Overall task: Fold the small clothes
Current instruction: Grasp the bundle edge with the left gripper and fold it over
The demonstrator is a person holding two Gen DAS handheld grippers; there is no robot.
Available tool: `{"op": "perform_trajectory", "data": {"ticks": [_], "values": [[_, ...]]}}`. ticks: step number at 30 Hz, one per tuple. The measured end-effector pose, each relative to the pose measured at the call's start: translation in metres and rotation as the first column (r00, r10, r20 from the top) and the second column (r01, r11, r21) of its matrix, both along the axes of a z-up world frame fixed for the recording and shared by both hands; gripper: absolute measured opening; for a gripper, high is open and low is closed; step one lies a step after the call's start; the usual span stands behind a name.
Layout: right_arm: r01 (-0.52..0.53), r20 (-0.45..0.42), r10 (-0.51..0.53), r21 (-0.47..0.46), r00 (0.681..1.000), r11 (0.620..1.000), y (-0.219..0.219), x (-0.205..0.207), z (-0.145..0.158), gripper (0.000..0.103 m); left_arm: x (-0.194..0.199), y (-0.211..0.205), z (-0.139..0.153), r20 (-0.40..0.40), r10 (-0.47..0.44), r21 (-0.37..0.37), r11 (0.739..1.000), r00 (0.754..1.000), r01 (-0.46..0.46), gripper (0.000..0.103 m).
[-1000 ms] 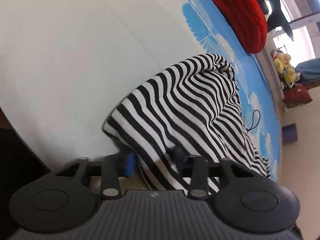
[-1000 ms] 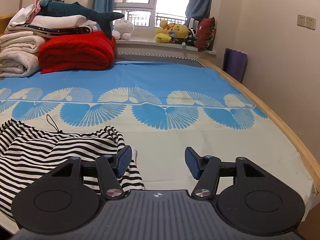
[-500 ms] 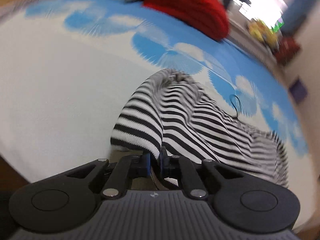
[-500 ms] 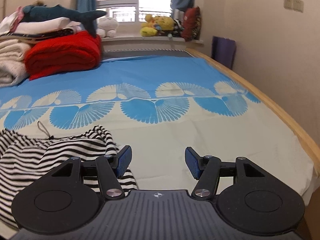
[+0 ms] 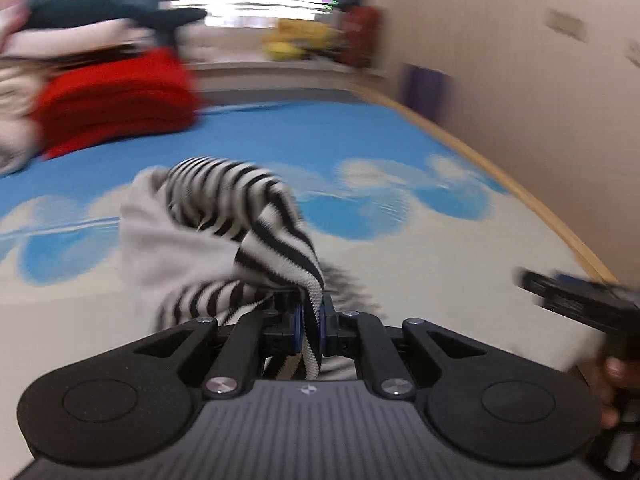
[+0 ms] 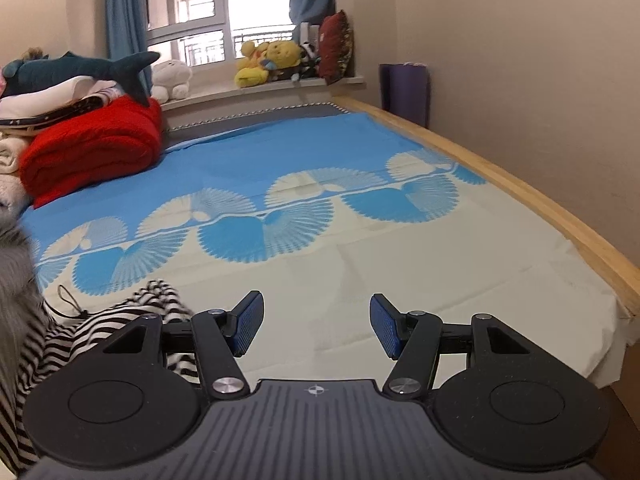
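1. Right now, nearest to me, my left gripper (image 5: 308, 322) has its fingers clamped on a ribbed edge of the striped garment (image 5: 256, 216); a strip of the cloth passes between the pads and hangs down behind them.
2. From that pinch the garment rises and trails forward and to the left, lifted off the bed (image 5: 420, 248). The view is smeared, so I cannot tell how much of it is in the air.
3. My right gripper (image 6: 316, 326) has its fingers well apart and holds nothing; only bare sheet shows between them.
4. In the right wrist view the rest of the garment lies crumpled on the near left part of the bed, just beside the left finger (image 6: 248, 326) and running off to the left. A thin dark cord (image 6: 66, 300) lies at its far edge.
5. The relation I judge the coming move turns on: the loose cloth sits left of the empty right gripper, with its long axis running roughly across the bed, left to right. The left gripper already has one edge, so the right one is the one free to reach left for a second edge.
6. Further off, a red blanket (image 6: 92, 148) sits at the back left of the bed, under a stack of folded linens (image 6: 48, 100).
7. Beyond that, soft toys (image 6: 272, 60) sit along the window ledge.
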State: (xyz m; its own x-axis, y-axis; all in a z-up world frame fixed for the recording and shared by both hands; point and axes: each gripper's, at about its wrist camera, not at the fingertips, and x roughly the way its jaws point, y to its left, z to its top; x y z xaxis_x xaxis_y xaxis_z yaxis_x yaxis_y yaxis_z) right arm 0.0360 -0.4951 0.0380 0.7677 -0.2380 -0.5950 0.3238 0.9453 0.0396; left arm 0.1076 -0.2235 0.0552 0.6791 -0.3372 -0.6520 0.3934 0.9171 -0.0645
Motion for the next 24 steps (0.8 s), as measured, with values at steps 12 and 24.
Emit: {"op": "perform_trajectory", "data": {"ticks": [12, 24], "values": [[-0.018, 0.019, 0.015, 0.191, 1.0, 0.981, -0.038, 0.002, -0.007, 0.061, 0.004, -0.036, -0.058, -0.332, -0.209, -0.153, 0.974, 0.92, 0.166, 0.039], [-0.149, -0.051, 0.185, 0.408, 0.981, 0.901, 0.007, 0.039, -0.022, 0.04, -0.008, 0.12, 0.023, -0.115, -0.037, 0.083, 0.995, 0.993, 0.047, 0.039]]}}
